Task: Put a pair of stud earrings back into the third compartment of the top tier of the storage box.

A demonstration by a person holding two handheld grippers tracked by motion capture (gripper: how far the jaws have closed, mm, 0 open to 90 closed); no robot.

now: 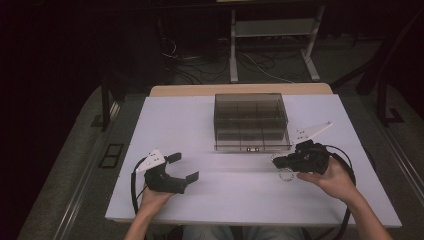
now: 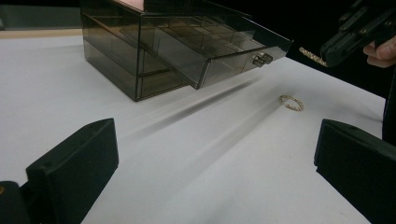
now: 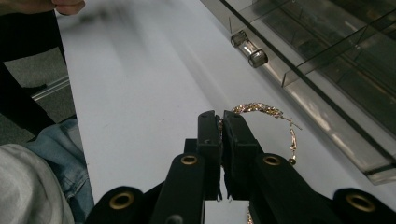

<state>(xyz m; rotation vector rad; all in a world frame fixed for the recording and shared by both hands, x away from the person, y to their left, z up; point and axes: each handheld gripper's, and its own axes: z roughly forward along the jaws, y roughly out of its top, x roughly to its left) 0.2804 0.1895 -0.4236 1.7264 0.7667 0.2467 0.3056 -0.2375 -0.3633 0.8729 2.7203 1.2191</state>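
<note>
On the left, the left gripper (image 1: 181, 167) is held idle above the table (image 1: 190, 125) with its jaws spread wide and nothing between them; no part of the work seems to have fallen to it yet.

In the middle, the smoked box (image 1: 251, 121) stands with its top drawer (image 2: 219, 51) pulled out — that step can be judged done. Whether anything already lies in the compartments cannot be told through the dark plastic.

To the right of that, a second bracelet (image 2: 291, 102) lies flat on the table in front of the drawer, untouched and still to be picked up.

Furthest right, the right gripper (image 3: 220, 122) is pressed together on a gold bracelet (image 3: 261, 110) — the chain is pinched at the jaw tips, its loop hanging free beside the drawer's front, clear of the table. What is left, by the look of it: this bracelet is to be carried over the drawer and released, then the one on the table fetched.
</note>
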